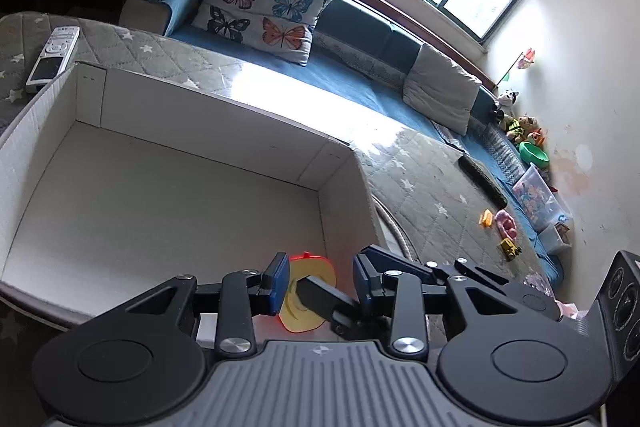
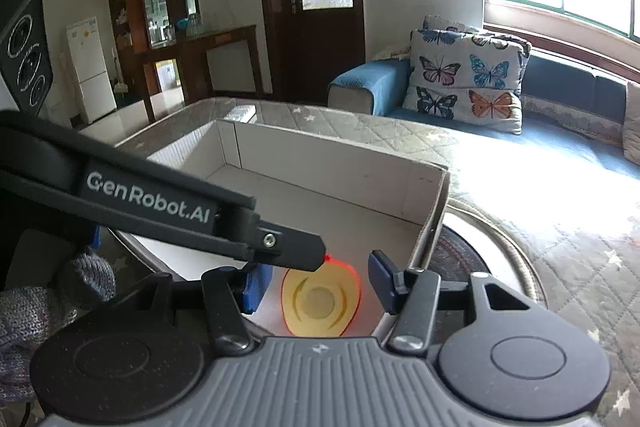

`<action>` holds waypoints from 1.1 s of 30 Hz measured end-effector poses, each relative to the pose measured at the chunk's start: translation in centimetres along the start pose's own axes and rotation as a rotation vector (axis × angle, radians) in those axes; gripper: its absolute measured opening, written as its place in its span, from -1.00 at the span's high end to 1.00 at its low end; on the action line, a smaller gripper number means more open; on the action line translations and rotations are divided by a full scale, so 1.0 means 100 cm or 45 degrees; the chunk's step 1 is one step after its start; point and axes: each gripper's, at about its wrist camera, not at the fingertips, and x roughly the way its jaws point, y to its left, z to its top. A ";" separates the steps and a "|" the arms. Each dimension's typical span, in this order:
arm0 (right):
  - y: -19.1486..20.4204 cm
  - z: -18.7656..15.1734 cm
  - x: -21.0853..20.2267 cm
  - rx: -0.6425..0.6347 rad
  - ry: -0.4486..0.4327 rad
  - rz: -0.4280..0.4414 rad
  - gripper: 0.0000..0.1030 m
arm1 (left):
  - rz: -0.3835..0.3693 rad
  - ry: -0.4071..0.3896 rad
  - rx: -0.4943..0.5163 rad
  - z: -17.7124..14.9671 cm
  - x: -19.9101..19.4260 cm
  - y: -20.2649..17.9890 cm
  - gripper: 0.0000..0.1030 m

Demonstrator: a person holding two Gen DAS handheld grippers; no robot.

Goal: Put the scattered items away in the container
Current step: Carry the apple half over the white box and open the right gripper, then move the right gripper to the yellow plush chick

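A white cardboard box [image 1: 168, 195] [image 2: 344, 171] stands open on a grey star-quilted cover. A yellow disc with an orange rim [image 1: 310, 269] [image 2: 320, 301] lies on the box floor in its near right corner. My right gripper [image 2: 320, 283] hangs open over the disc, with narrow gaps at both pads. My left gripper [image 1: 320, 281] is also open above it, and one black finger of the right gripper crosses between its pads. In the right wrist view the left gripper's finger [image 2: 288, 247] reaches in from the left. Small toys [image 1: 505, 225] and a white remote [image 1: 52, 53] lie on the cover.
A blue sofa with a butterfly pillow [image 1: 264, 7] [image 2: 464, 75] runs behind the cover under the window. Plush toys and clear bins [image 1: 536, 199] line the far right wall. A long black object [image 1: 482, 183] lies near the toys. A gloved hand [image 2: 36, 311] shows at the left.
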 end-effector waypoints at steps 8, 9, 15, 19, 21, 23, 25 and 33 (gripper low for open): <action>0.007 -0.006 -0.031 -0.017 -0.051 -0.020 -0.18 | -0.016 -0.041 0.008 -0.015 -0.024 -0.007 0.27; 0.008 -0.007 -0.035 -0.019 -0.056 -0.019 -0.18 | -0.016 -0.044 0.011 -0.017 -0.027 -0.008 0.27; 0.015 -0.016 -0.058 -0.011 -0.083 -0.020 -0.20 | -0.026 -0.059 0.018 -0.031 -0.042 -0.016 0.27; 0.018 -0.027 -0.072 -0.011 -0.088 -0.026 -0.28 | -0.024 -0.051 0.029 -0.043 -0.049 -0.021 0.28; 0.020 -0.033 -0.078 -0.010 -0.085 -0.032 -0.28 | -0.030 -0.045 0.029 -0.050 -0.052 -0.023 0.28; 0.022 -0.039 -0.083 -0.009 -0.083 -0.037 -0.30 | -0.029 -0.037 0.030 -0.058 -0.055 -0.025 0.28; 0.024 -0.045 -0.089 -0.010 -0.085 -0.045 -0.36 | -0.032 -0.031 0.030 -0.066 -0.057 -0.028 0.28; 0.032 -0.076 -0.110 -0.001 -0.076 -0.091 -0.47 | -0.033 -0.005 0.058 -0.093 -0.061 -0.036 0.28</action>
